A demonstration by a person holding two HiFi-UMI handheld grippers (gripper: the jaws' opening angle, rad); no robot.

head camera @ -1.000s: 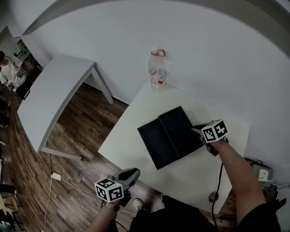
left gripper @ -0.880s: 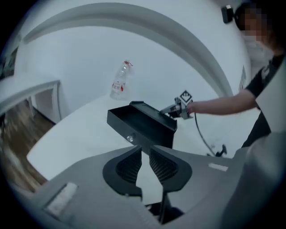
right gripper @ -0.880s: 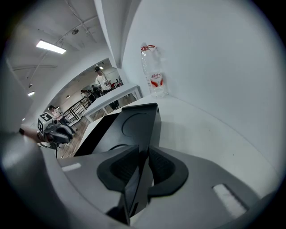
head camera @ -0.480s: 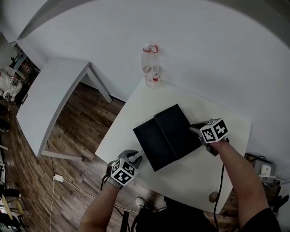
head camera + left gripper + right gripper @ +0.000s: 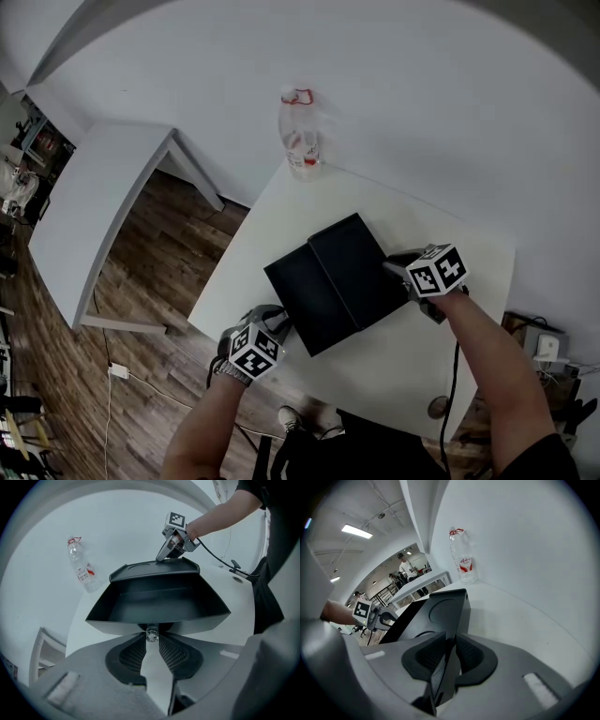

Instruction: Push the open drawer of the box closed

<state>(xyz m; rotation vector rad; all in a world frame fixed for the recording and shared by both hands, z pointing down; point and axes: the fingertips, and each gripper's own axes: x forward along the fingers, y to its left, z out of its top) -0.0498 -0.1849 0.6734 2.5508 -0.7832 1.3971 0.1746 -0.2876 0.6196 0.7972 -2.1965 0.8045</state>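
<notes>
A black box [image 5: 354,264] lies on the white table [image 5: 450,319], with its drawer [image 5: 298,300] pulled out toward the near left edge. In the left gripper view the drawer [image 5: 157,604] gapes right ahead. Its small clear knob [image 5: 151,633] sits between the tips of my left gripper [image 5: 151,638], which close on it. My left gripper [image 5: 277,323] is at the drawer's front in the head view. My right gripper [image 5: 394,267] is at the box's far right end. The right gripper [image 5: 450,641] is shut on the edge of the box [image 5: 440,609].
A clear plastic bottle [image 5: 298,136] with a red label stands at the table's far corner by the white wall. A second white table [image 5: 94,206] stands to the left over wooden floor. Cables and a power adapter [image 5: 544,352] lie at the right. People stand far off in the right gripper view.
My left gripper has risen from below the table's near edge to the drawer's front. The right gripper has stayed on the box.
</notes>
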